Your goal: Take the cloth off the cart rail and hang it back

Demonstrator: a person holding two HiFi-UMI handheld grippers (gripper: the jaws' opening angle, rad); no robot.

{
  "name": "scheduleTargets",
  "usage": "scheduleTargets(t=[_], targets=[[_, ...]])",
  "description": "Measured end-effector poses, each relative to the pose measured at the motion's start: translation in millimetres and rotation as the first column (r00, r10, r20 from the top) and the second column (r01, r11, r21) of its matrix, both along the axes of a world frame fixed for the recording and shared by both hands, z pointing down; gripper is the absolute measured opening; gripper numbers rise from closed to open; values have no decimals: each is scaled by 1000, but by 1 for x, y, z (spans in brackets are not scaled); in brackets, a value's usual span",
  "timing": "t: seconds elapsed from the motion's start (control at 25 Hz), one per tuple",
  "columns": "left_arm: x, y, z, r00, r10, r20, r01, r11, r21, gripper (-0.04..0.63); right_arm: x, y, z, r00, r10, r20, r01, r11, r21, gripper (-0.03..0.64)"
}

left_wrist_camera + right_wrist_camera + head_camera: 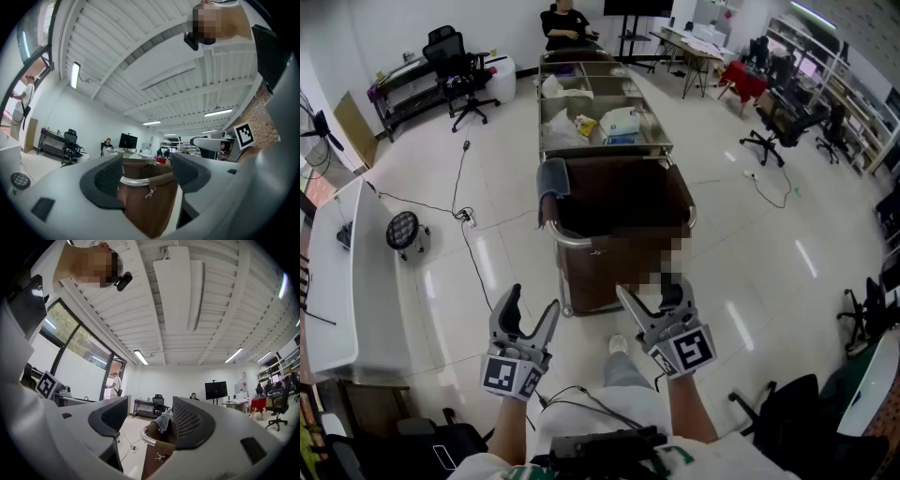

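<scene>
Cloth (553, 178): head view, grey, draped over cart rail (574, 241) at its near-left corner.
Left tool (534, 302): head view, short of the rail.
Left gripper view: jaws apart, empty; rail and brown bag (147, 206) beyond.
Right gripper view: right tool (147, 420) jaws apart, empty; cloth on rail ahead.

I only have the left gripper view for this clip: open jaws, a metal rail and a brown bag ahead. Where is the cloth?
Observer: The cloth is draped over the cart rail at the bag's far left corner, untouched.
Operator: What is the other hand doing?
Observer: The right hand-held gripper is open with nothing between its jaws, level with the left hand-held gripper at the cart's near end.
Operator: What lies beyond the bag?
Observer: Past the brown bag sits a steel tray holding packets.
</scene>
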State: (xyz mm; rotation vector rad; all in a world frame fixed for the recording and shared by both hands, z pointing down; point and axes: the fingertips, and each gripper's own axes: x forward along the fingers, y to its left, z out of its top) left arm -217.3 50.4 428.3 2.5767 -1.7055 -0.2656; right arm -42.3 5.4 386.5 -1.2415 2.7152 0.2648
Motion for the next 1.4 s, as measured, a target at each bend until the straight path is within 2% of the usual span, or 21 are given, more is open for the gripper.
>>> scheduleTargets(t=[0.12, 0.2, 0.36, 0.56, 0.68, 0.84, 0.92, 1.0, 1.08, 1.16, 1.24, 1.4], targets=[[18, -46, 4, 999, -35, 18, 35, 999, -12, 311, 25, -45, 0, 999, -29, 23, 30, 999, -30, 321], [37, -75, -2, 999, -51, 1, 51, 999, 3, 310, 39, -73, 1, 997, -70, 22, 71, 996, -54, 321], [67, -115, -15, 996, -87, -10, 87, 996, -14, 311, 58, -111, -5, 986, -162, 23, 164, 984, -69, 318], [101, -163, -33, 996, -88, 18, 88, 996, -11, 311, 80, -166, -13, 983, -170, 62, 174, 983, -66, 318], [96, -177, -28, 992, -112, 63, 114, 993, -18, 311, 81, -186, -14, 980, -182, 75, 188, 980, -68, 318], [81, -199, -20, 988, -131, 81, 137, 988, -70, 310, 79, -207, -11, 983, -155, 102, 163, 984, -68, 318], [64, -213, -7, 983, -138, 125, 151, 983, -106, 310, 78, -217, -5, 984, -137, 117, 147, 986, -82, 318], [41, -231, 11, 973, -142, 181, 181, 959, -220, 310, 73, -224, -1, 985, -133, 114, 144, 985, -92, 318], [13, -257, 32, 963, -119, 242, 201, 915, -351, 310, 68, -228, -6, 985, -134, 111, 143, 986, -84, 318], [-13, -290, 54, 952, -74, 296, 205, 874, -441, 310, 66, -228, -11, 985, -132, 110, 141, 987, -72, 318], [-29, -321, 78, 957, -19, 290, 176, 832, -526, 310, 65, -227, -12, 986, -130, 105, 137, 988, -67, 318], [-39, -368, 116, 978, 35, 208, 117, 730, -674, 310, 67, -227, -8, 988, -118, 100, 126, 989, -77, 318]])
